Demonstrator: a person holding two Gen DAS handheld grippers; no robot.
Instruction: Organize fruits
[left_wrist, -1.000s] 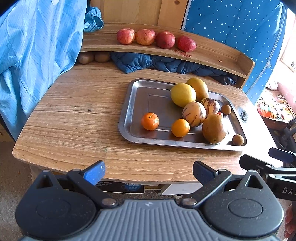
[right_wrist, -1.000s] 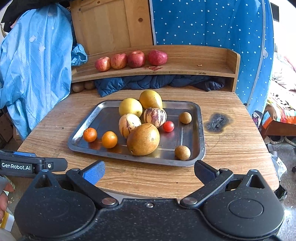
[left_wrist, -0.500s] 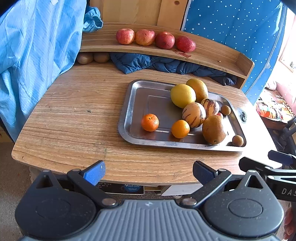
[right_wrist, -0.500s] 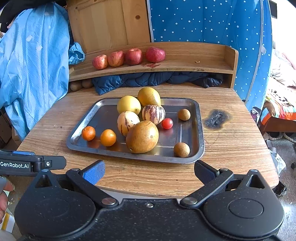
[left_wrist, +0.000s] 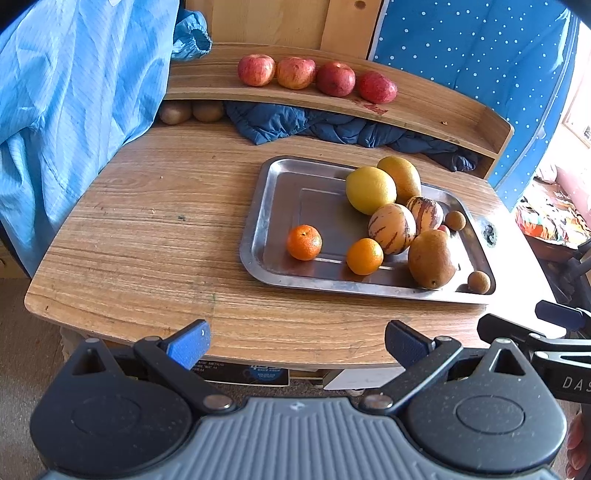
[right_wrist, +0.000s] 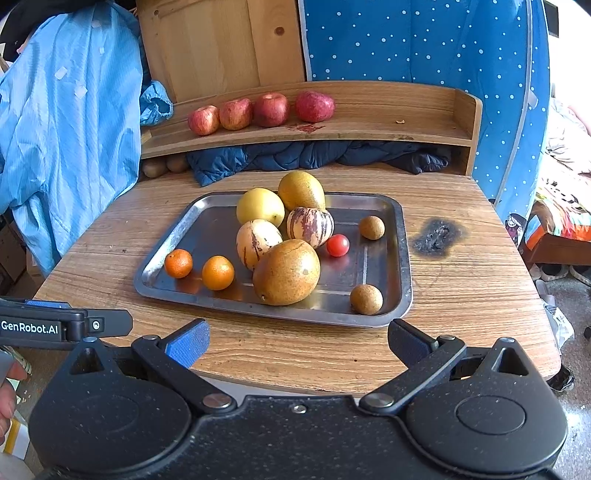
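Stainless tray (right_wrist: 404, 258), desk centre: mixed fruit. Brown mango (right_wrist: 286, 271) at its near edge, heavy, smooth, firm; I would grip across its middle. My left gripper (left_wrist: 297, 341) and right gripper (right_wrist: 297, 341) hang spread wide, empty.

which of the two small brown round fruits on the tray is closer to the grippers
The small brown fruit in the tray's near right corner; the other sits farther back, beyond the cherry tomato.
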